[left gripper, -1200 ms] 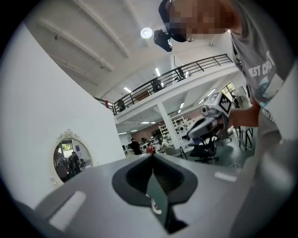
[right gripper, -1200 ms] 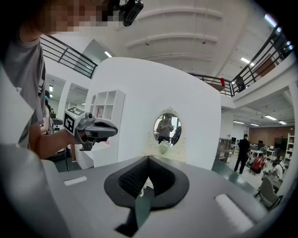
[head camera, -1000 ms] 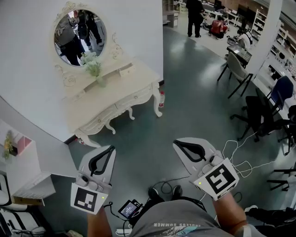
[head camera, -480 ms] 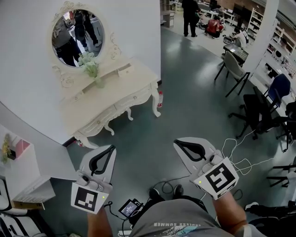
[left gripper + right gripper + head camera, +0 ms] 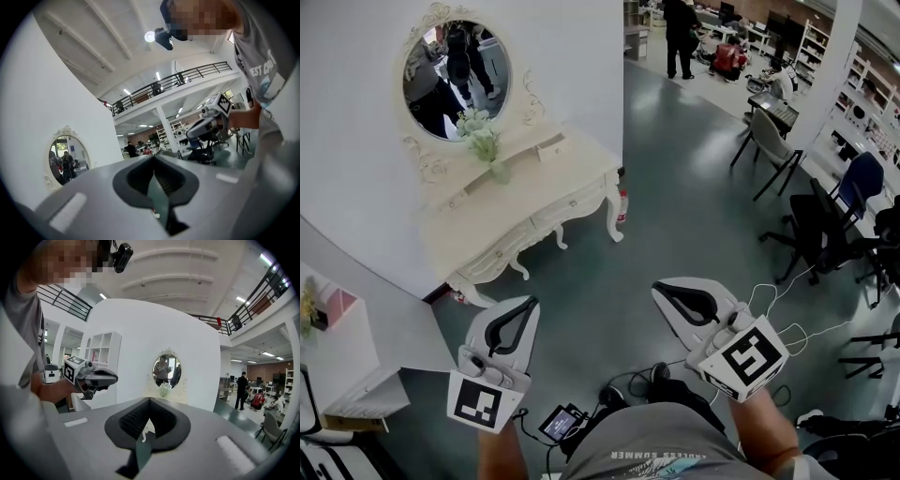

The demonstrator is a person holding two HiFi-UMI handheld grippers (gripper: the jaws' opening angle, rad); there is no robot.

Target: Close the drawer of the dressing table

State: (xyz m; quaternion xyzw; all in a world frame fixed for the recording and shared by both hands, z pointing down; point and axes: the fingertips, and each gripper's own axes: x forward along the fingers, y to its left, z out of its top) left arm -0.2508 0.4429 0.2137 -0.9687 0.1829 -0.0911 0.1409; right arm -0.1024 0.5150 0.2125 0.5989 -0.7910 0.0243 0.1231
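Head view. The dressing table (image 5: 534,211) stands against the white wall (image 5: 356,187) at upper left, well apart from both grippers, with bare floor (image 5: 694,187) between. On the raised tier under the mirror (image 5: 455,80), a small drawer (image 5: 551,144) juts out past its neighbours; we take it for the one to close. A vase of flowers (image 5: 487,150) sits on the counter near its left side. The left gripper (image 5: 525,305) and right gripper (image 5: 660,291) are held low near the body, tips pointing towards the table.

Left gripper view. The jaws meet at the tips with nothing between them; only floor shows through the gap behind. The mirror (image 5: 65,152) is far off to the left, and we cannot make out the drawer here.

Right gripper view. The jaws are also together and empty. The mirror (image 5: 167,370) and flowers (image 5: 163,389) lie almost straight past the tips.

Step in hand, as we judge it: the approach, contact not yet made. The right gripper looks better lined up. We would walk in, keep the jaws together as a blunt pusher, set them on the middle of the drawer front, and press straight along its run. An off-centre push may skew it, and a wide swing could clip the vase.
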